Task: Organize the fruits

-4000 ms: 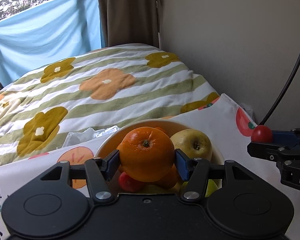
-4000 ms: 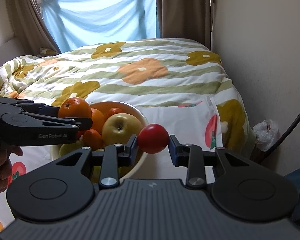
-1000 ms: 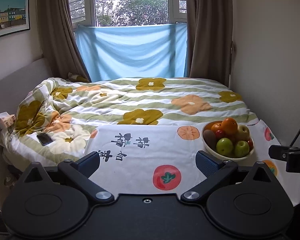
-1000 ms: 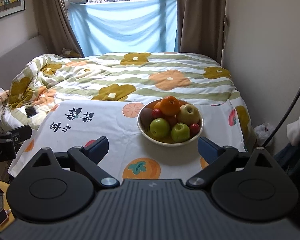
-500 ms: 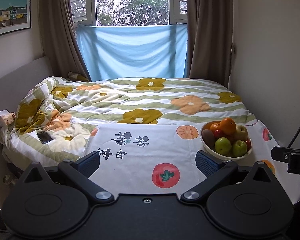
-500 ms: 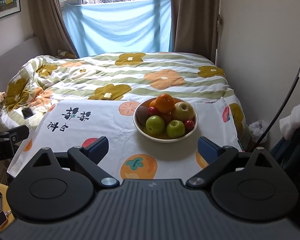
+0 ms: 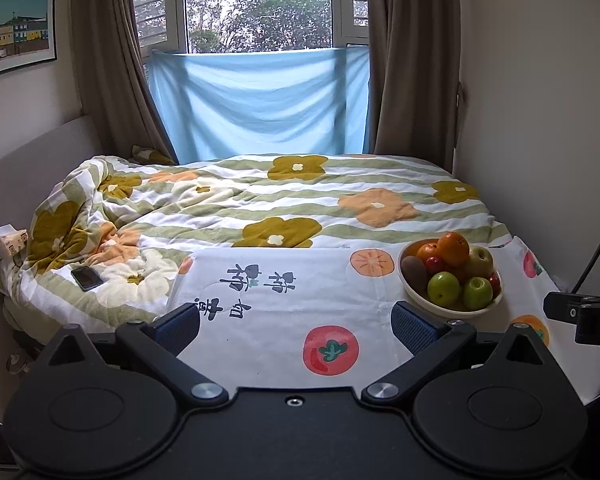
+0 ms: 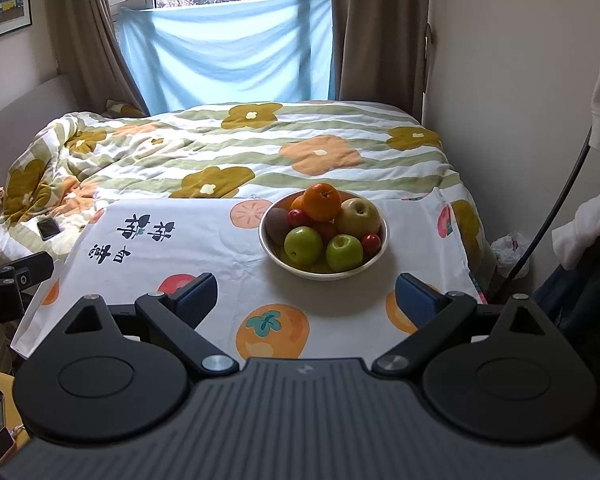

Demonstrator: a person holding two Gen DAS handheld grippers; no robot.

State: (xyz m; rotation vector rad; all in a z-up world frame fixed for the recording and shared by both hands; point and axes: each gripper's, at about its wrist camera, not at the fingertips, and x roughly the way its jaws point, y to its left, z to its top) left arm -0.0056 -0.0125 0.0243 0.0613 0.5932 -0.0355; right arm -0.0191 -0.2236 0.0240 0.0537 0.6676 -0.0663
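Right wrist: all fruit piled in bowl (image 8: 381,252), both grippers (image 8: 306,294) (image 7: 296,326) spread apart, empty, well short of bowl; recommend no further handling.

Bare cloth (image 8: 236,256) left of bowl (image 8: 376,254); wall (image 8: 500,80) close right.

Left wrist view: the scene is seen along the open fingers of the left gripper (image 7: 296,326), facing the window, with the fruit bowl (image 7: 416,290) set far right. Right wrist view: the bowl (image 8: 276,254) is seen nearer and more from above, ahead of the right gripper (image 8: 306,296). The bowl, the printed cloth (image 7: 292,312) and the bed are shared by both views.
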